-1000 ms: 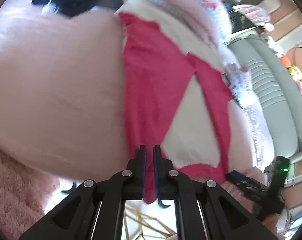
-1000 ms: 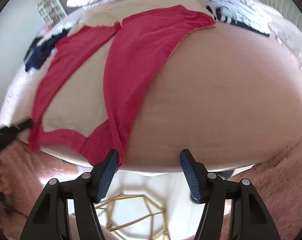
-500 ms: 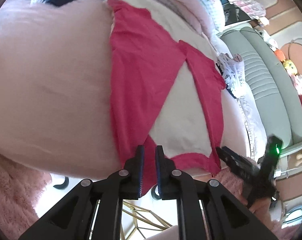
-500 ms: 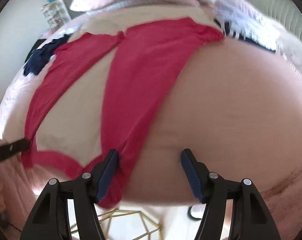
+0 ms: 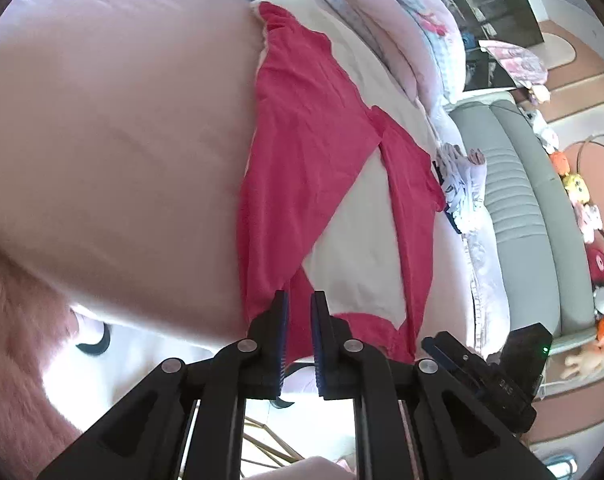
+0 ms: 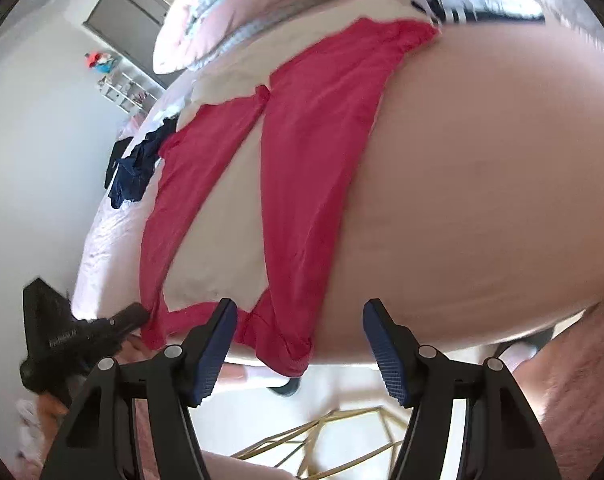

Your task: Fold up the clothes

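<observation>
on the bed, left gripper fingers pinch the red garment; right gripper fingers wide.

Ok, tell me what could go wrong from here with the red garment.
1. The left gripper pinches only the hem edge of the red garment; that thin bite may slip when pulled.
2. The right gripper is open around the hem corner; lifting now would likely skew the cloth.
3. The hem overhangs the edge of the pink bed, so released cloth might slide off.
</observation>
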The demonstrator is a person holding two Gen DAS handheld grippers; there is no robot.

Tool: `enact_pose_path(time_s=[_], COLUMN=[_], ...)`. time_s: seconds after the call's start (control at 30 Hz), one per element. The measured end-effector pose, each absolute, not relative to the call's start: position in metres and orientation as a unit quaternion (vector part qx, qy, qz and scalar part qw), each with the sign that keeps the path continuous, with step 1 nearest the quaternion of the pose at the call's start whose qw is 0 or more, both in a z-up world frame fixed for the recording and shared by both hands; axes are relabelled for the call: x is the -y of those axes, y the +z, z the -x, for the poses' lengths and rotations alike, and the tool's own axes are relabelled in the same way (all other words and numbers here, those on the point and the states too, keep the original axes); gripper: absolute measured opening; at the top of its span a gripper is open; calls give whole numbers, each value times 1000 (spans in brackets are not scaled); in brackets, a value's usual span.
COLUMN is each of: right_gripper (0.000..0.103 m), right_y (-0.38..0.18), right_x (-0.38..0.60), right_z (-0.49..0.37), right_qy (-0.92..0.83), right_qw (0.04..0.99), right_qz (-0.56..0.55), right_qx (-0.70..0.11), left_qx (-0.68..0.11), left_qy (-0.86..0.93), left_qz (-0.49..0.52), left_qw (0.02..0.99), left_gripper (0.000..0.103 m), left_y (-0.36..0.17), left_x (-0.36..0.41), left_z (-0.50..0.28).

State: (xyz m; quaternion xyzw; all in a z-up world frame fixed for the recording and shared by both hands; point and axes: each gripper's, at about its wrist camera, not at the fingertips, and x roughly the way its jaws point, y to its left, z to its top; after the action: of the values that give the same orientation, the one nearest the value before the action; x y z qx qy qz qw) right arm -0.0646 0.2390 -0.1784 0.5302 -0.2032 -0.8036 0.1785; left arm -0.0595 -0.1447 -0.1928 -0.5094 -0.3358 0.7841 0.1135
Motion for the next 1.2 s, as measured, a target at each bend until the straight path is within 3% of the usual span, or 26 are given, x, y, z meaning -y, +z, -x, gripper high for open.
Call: enact_pose_path(time_s=[0.07, 0.13, 0.2, 0.47, 0.5, 0.57, 0.6, 0.73, 0.77, 0.83, 1.07, 1.2], right_gripper=[62, 46, 38, 36, 36, 37, 38, 38, 38, 38, 34, 34], right_y=[-182, -181, -179, -186, -187, -190, -190, -192, -191, -190, -188, -192], right_x=[-232, -223, -215, -211, -212, -212, -214, -214, -213, -212, -214, -205], right_z=[65, 67, 69, 70, 71, 72, 72, 75, 74, 74, 72, 77], right_qy=[-805, -805, -804, -812, -811, -809, -808, -805, -806, -806, -792, -808], right_qw=[178, 180, 181, 181, 182, 186, 187, 190, 190, 193, 219, 200], right_qz=[-536, -539, -544, -539, -539, -538, -537, -538, -537, -537, -545, -535], right_qx=[184, 169, 156, 132, 138, 150, 154, 163, 162, 158, 163, 149], left_qx=[324, 312, 305, 252, 250, 254, 257, 267, 281, 298, 275, 318], left_qy=[786, 788, 800, 828, 831, 839, 843, 830, 822, 813, 808, 798], left_qz=[514, 520, 511, 499, 495, 479, 470, 486, 491, 495, 509, 500], left_qw=[117, 113, 85, 51, 51, 51, 50, 58, 65, 71, 113, 106], left_gripper=[9, 9, 9, 11, 19, 51, 59, 58, 54, 35, 35, 35], left_y=[-193, -194, -192, -183, -182, -177, -175, -183, -189, -195, -189, -198], left_x=[141, 139, 141, 135, 135, 137, 139, 144, 145, 147, 131, 140], left_z=[60, 61, 59, 55, 54, 50, 47, 53, 55, 57, 54, 60])
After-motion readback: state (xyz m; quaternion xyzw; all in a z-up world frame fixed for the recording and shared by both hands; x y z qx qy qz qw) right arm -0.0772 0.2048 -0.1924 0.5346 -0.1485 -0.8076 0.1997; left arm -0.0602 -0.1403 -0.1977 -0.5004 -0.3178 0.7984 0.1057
